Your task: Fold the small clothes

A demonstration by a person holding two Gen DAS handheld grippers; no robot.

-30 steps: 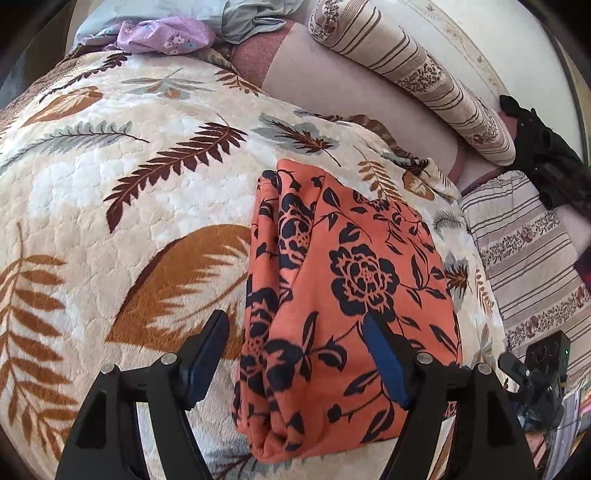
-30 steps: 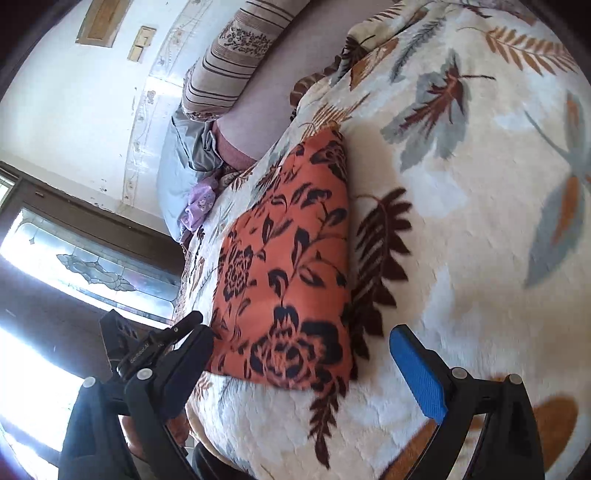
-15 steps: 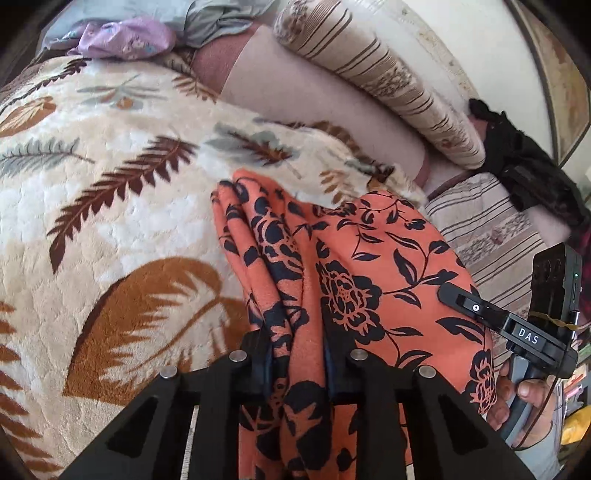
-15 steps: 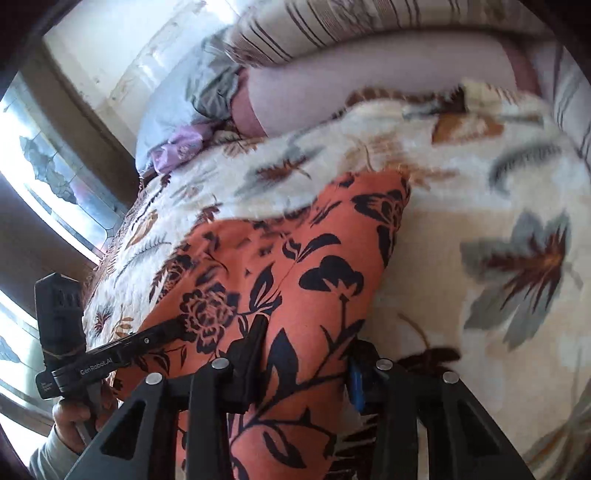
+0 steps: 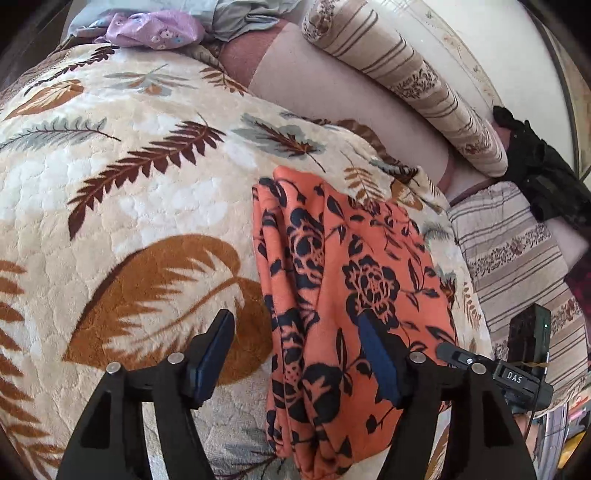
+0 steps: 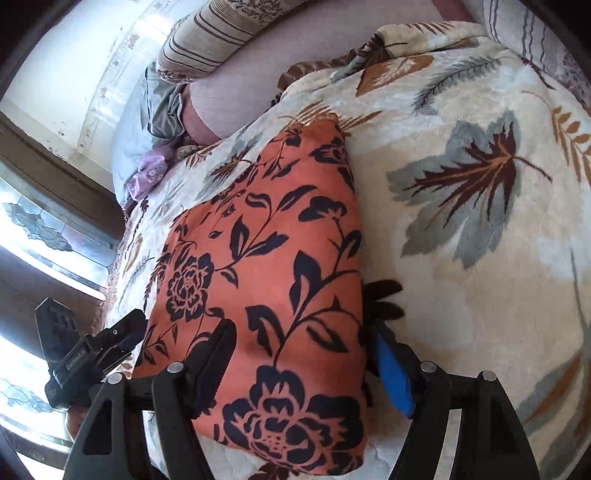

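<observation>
An orange garment with a black flower print [image 5: 343, 295] lies folded into a long strip on the leaf-patterned blanket [image 5: 129, 192]. My left gripper [image 5: 299, 354] is open above its near left edge, one finger over the blanket, the other over the cloth. In the right wrist view the same garment [image 6: 280, 266] fills the middle. My right gripper [image 6: 306, 365] is open, its fingers standing either side of the garment's near right edge without holding it. The right gripper also shows in the left wrist view [image 5: 517, 373].
Striped bolster pillows [image 5: 406, 85] and a pink sheet lie at the bed's head. A purple garment [image 5: 155, 29] and grey cloth sit at the far left corner. A dark cloth [image 5: 543, 173] lies at the right. A window [image 6: 44, 229] is left of the bed.
Half a second ago both grippers were shut on the lifted garment. Now both are open and the garment lies flat on the blanket again.
</observation>
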